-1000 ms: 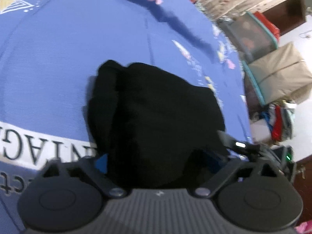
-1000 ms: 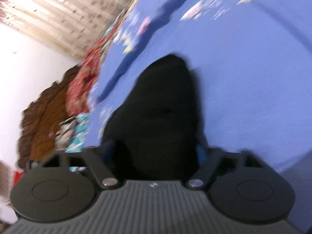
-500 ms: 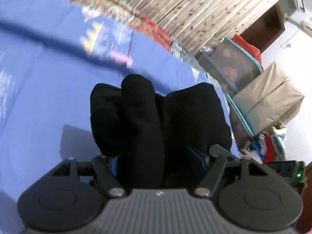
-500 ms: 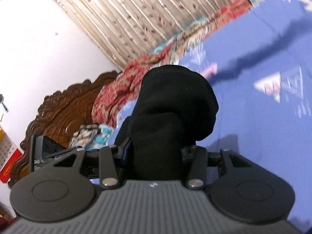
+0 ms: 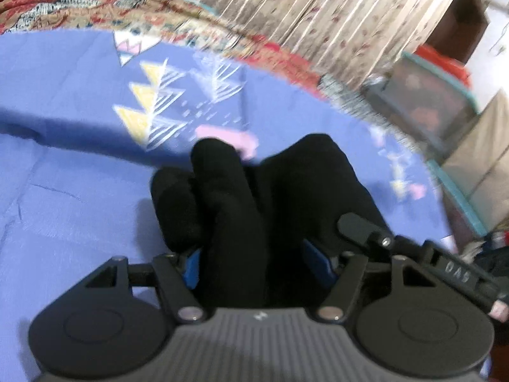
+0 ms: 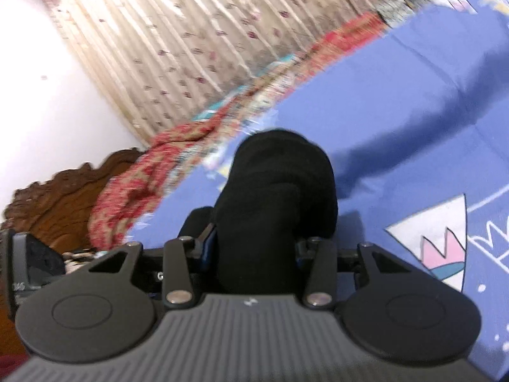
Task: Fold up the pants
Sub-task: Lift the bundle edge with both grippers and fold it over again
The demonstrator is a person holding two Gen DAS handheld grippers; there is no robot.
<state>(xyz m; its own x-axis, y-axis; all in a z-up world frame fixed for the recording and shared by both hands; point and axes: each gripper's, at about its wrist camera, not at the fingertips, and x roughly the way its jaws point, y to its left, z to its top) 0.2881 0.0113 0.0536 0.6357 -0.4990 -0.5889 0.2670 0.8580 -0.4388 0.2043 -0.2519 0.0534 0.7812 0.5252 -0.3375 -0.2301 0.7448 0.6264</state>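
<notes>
The black pants (image 5: 241, 203) are bunched up and held above the blue printed bedsheet (image 5: 63, 175). My left gripper (image 5: 257, 264) is shut on a thick fold of them; its blue pads are mostly hidden by cloth. My right gripper (image 6: 254, 251) is shut on another bunch of the pants (image 6: 276, 191), which bulges out past the fingers. The right gripper's body (image 5: 413, 251) shows at the right in the left wrist view. The left gripper's body (image 6: 28, 264) shows at the far left in the right wrist view.
A red patterned blanket (image 6: 152, 172) lies along the far edge of the bed under a floral curtain (image 5: 318, 9). A carved wooden headboard (image 6: 63, 197) stands at the left. Storage boxes (image 5: 429, 102) and a covered bundle stand beyond the bed's right side.
Both grippers have lifted the pants off the sheet and tilted up, so the curtain and the far edge of the bed came into view. The cloth stays clamped in both.
</notes>
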